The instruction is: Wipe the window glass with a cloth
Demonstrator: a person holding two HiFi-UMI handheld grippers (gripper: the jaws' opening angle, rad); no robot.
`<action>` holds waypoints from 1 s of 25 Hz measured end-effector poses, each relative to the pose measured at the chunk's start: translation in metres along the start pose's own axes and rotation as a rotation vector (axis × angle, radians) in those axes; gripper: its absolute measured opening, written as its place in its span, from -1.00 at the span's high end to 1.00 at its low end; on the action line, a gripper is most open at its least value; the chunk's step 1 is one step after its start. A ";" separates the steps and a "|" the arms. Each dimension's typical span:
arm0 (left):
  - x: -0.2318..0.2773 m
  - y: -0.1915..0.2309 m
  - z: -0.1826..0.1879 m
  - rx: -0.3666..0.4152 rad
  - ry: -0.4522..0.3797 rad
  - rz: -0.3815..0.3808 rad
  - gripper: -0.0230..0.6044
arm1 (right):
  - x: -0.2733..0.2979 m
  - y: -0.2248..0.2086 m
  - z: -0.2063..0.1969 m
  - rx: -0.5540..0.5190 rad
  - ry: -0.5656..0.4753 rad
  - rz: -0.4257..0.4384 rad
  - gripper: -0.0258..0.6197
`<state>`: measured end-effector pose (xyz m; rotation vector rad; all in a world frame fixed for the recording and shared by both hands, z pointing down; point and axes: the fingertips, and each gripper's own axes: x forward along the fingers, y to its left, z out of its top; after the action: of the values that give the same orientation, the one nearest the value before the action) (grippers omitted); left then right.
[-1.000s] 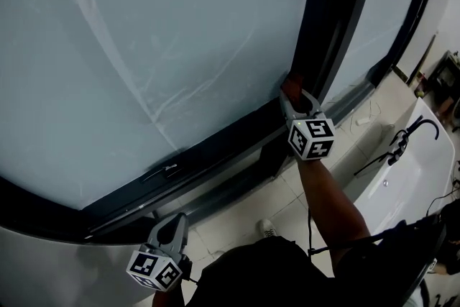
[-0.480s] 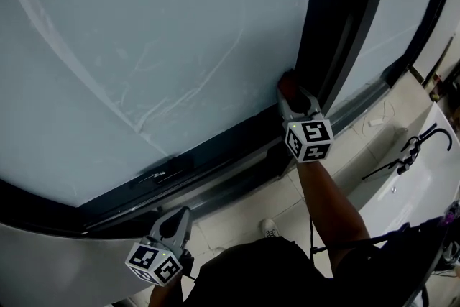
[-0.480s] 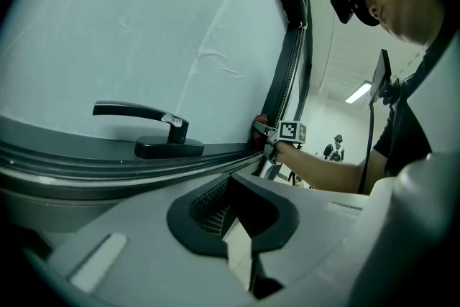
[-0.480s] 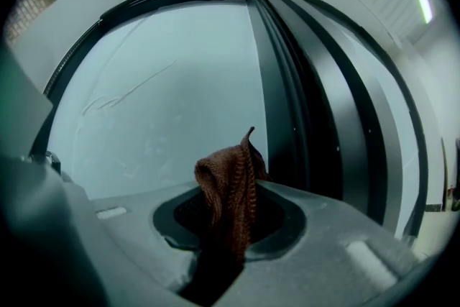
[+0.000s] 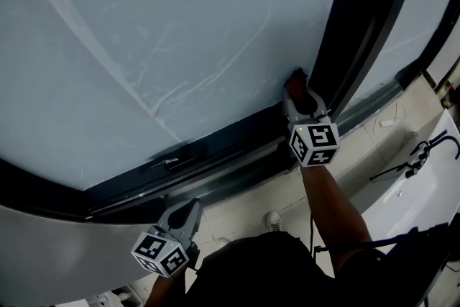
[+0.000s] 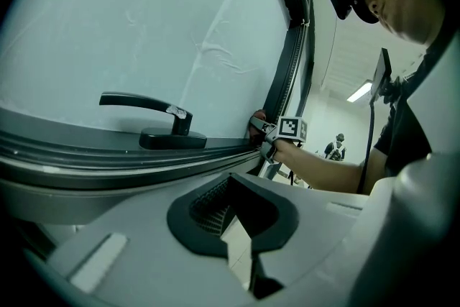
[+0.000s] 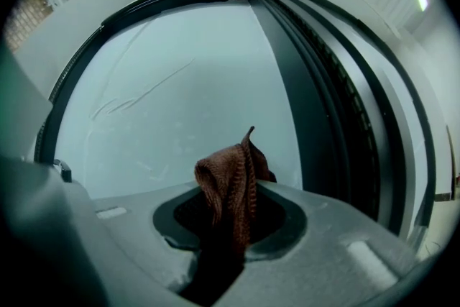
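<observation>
The window glass point(image 5: 180, 25) is a large pale pane in a dark frame point(image 5: 215, 147), with faint streaks across it. My right gripper point(image 5: 298, 93) is shut on a brown cloth point(image 5: 292, 85) and holds it against the pane's lower right corner, beside the dark upright post point(image 5: 366, 18). In the right gripper view the cloth point(image 7: 230, 180) bunches up out of the right gripper point(image 7: 233, 216) in front of the glass point(image 7: 180, 104). My left gripper point(image 5: 188, 211) hangs low under the frame, shut and holding nothing. The left gripper view shows the left gripper point(image 6: 233, 226) below a black window handle point(image 6: 144, 103).
A white basin point(image 5: 424, 183) with a black tap point(image 5: 424, 147) stands at the right. Tiled floor point(image 5: 244, 201) lies under the window, with a shoe point(image 5: 274, 221) on it. The window handle point(image 5: 167, 163) juts from the lower frame. A person point(image 6: 336, 147) stands far off.
The right gripper keeps the cloth at the glass's lower right corner, shifting only slightly. The head view has tilted a little. The left gripper has barely moved.
</observation>
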<state>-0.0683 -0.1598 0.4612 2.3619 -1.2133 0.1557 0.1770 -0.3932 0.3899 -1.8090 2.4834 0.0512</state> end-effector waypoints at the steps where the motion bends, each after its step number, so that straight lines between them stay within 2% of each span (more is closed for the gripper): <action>1: -0.001 0.001 -0.001 -0.002 0.001 0.000 0.87 | 0.000 0.009 -0.001 -0.001 0.001 0.014 0.67; 14: -0.023 0.014 -0.002 -0.005 -0.001 0.009 0.87 | -0.005 0.127 -0.002 -0.035 -0.017 0.144 0.67; 25: -0.043 0.023 -0.004 -0.017 -0.021 0.023 0.87 | -0.007 0.170 -0.002 -0.055 -0.014 0.199 0.67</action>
<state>-0.1120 -0.1379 0.4602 2.3413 -1.2465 0.1279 0.0177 -0.3348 0.3903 -1.5669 2.6679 0.1439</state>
